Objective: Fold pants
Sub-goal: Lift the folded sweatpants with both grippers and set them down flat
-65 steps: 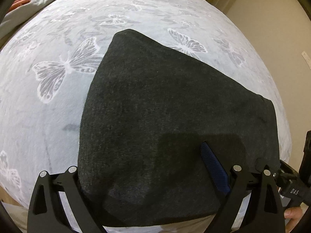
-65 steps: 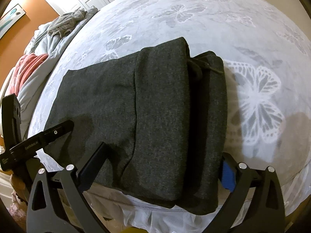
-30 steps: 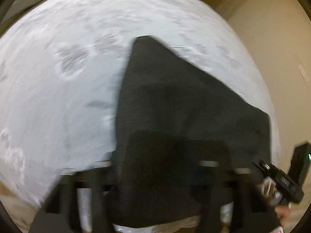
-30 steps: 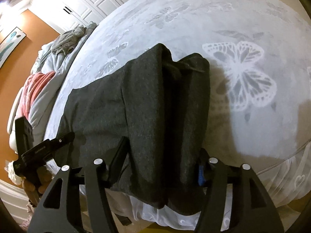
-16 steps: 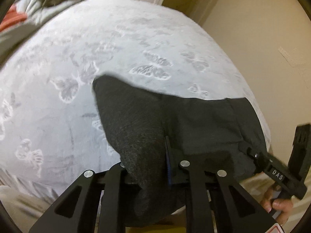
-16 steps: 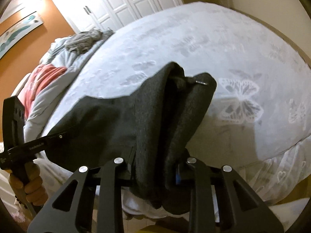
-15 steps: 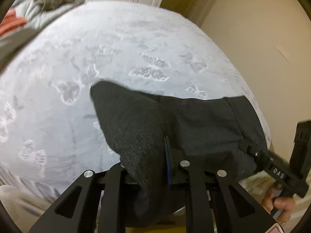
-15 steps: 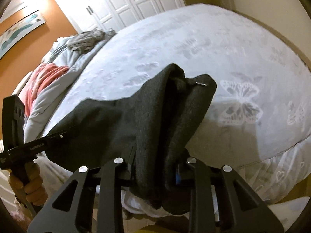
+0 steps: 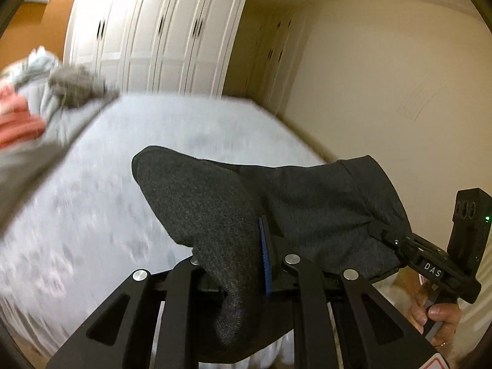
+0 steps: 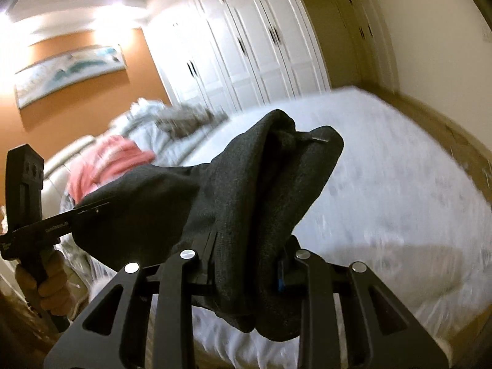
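The folded dark grey knit pants (image 9: 307, 203) hang in the air above the white butterfly-print bed cover (image 9: 92, 184), with the left gripper (image 9: 243, 264) and the right gripper (image 10: 246, 258) each clamped on one end.

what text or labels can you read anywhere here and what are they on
"DAS" in white, on the black arm of the right tool as seen from the left wrist view.
Small white lettering on the arm of the left tool in the right wrist view: too blurred to read.
Red-edged sticker on the left tool's body at the bottom edge: cut off, nothing legible.
Pants: no label visible.
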Action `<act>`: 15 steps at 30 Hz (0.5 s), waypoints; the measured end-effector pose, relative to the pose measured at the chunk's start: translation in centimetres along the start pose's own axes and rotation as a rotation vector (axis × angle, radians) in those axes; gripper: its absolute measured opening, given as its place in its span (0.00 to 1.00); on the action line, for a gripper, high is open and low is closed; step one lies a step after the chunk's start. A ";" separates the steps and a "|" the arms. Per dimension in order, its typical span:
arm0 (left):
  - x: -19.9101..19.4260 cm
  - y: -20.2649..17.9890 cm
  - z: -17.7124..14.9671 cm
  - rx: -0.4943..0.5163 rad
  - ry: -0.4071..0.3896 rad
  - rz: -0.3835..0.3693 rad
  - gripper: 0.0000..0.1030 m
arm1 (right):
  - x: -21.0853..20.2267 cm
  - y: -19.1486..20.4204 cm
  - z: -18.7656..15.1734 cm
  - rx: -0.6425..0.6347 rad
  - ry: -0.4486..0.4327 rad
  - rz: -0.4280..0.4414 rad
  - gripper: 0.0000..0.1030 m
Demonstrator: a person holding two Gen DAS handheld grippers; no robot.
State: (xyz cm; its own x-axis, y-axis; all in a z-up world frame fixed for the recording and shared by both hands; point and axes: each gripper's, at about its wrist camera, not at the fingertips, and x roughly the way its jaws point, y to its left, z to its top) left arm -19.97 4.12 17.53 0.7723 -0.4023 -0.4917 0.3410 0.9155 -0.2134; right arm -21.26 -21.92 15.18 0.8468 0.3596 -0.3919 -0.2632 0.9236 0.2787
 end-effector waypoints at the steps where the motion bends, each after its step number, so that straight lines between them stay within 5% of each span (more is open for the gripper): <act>1: -0.9 -0.2 1.0 0.014 -0.034 -0.002 0.13 | -0.8 0.2 1.0 -0.014 -0.035 0.012 0.25; 9: -5.4 -2.0 10.8 0.133 -0.351 -0.002 0.13 | -2.8 2.2 12.1 -0.138 -0.282 0.100 0.25; 12: -3.5 -1.1 14.4 0.126 -0.398 0.020 0.14 | -0.5 1.8 16.3 -0.166 -0.317 0.090 0.26; 15: 2.4 1.2 17.4 0.087 -0.347 0.042 0.14 | 5.3 -0.9 20.0 -0.133 -0.276 0.067 0.28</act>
State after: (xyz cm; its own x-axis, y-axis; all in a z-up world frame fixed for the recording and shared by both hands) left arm -8.38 4.19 30.75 0.9174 -0.3550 -0.1797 0.3379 0.9336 -0.1194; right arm -7.28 -23.48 30.44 0.9142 0.3874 -0.1191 -0.3653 0.9149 0.1717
